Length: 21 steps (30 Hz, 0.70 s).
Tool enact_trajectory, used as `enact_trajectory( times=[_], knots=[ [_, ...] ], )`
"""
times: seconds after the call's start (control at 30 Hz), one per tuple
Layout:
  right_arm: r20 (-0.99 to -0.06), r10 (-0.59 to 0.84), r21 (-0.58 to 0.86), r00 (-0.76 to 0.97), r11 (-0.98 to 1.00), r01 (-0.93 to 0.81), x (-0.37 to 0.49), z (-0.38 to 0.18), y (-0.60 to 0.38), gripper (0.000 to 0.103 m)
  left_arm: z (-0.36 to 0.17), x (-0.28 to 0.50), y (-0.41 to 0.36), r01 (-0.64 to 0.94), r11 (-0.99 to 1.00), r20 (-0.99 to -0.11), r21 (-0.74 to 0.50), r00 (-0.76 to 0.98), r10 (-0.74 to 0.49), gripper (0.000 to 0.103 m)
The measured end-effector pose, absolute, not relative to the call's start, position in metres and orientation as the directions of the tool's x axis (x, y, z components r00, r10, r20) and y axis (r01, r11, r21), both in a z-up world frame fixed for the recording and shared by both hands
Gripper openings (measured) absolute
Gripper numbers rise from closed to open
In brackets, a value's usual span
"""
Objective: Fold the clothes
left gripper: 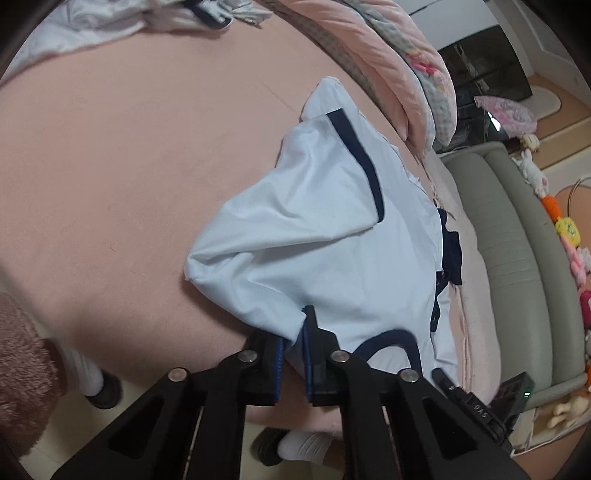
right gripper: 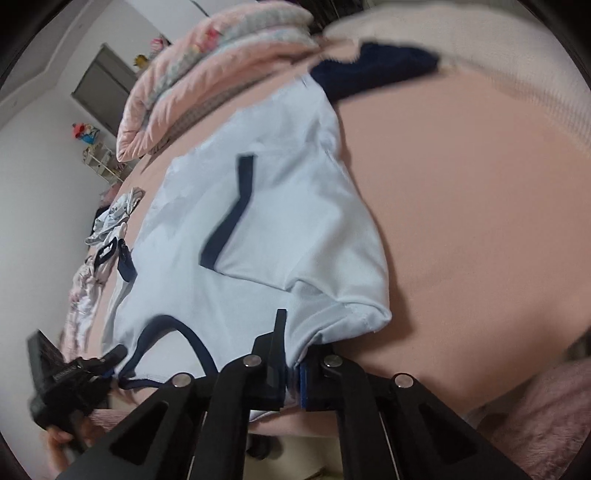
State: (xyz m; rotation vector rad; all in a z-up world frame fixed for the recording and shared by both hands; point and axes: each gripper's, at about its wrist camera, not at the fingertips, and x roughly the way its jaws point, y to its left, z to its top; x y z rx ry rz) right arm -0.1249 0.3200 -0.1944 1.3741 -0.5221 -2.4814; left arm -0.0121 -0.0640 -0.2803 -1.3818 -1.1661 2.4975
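Pale-blue shirt (left gripper: 325,236) between left gripper (left gripper: 293,354) pads.

Light blue shirts with navy trim: one (left gripper: 325,236), spread on the bed (left gripper: 129,166)
Tools: two, left tool (left gripper: 293,354) and right tool (right gripper: 293,363)
Folded pink quilts: one (left gripper: 402,74), far side
Crumpled clothes heaps: one (left gripper: 110,18), far left
Shod feet: two, near floor (left gripper: 101,387)

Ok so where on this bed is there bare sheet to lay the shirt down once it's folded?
The widest bare pink sheet lies between the light blue shirt and the white clothes pile. There is more bare sheet on the shirt's other side. It is crowded by the folded quilt and the navy garment.
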Motion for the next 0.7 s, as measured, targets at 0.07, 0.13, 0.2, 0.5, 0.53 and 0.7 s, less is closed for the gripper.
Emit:
enact_trajectory(
  times=[0.07, 0.13, 0.2, 0.5, 0.53, 0.7],
  knots=[
    [-0.740, -0.390, 0.423, -0.548, -0.903, 0.071, -0.121, -0.181, 0.317, 0.001, -0.269, -0.008, -0.061, 0.271, -0.739, -0.705, -0.617, -0.608, 0.365, 0.003],
    [-0.728, -0.388, 0.421, -0.565, -0.904, 0.078, -0.115, -0.171, 0.315, 0.001, -0.258, -0.004, -0.058, 0.254, -0.760, -0.705, -0.599, -0.617, 0.349, 0.003],
    [-0.727, -0.385, 0.421, -0.568, -0.904, 0.074, -0.107, -0.166, 0.318, 0.001, -0.250, 0.000, -0.057, 0.241, -0.774, -0.705, -0.586, -0.623, 0.339, 0.003],
    [-0.734, -0.386, 0.424, -0.559, -0.903, 0.067, -0.081, -0.164, 0.341, 0.001, -0.255, 0.018, -0.059, 0.261, -0.767, -0.716, -0.586, -0.610, 0.340, 0.003],
    [-0.737, -0.387, 0.423, -0.555, -0.904, 0.068, -0.080, -0.166, 0.342, 0.001, -0.255, 0.018, -0.059, 0.260, -0.767, -0.716, -0.587, -0.609, 0.342, 0.003],
    [-0.754, -0.421, 0.449, -0.505, -0.891, 0.072, -0.080, -0.178, 0.350, 0.001, -0.260, 0.023, -0.064, 0.247, -0.752, -0.705, -0.611, -0.603, 0.375, 0.003]
  ],
)
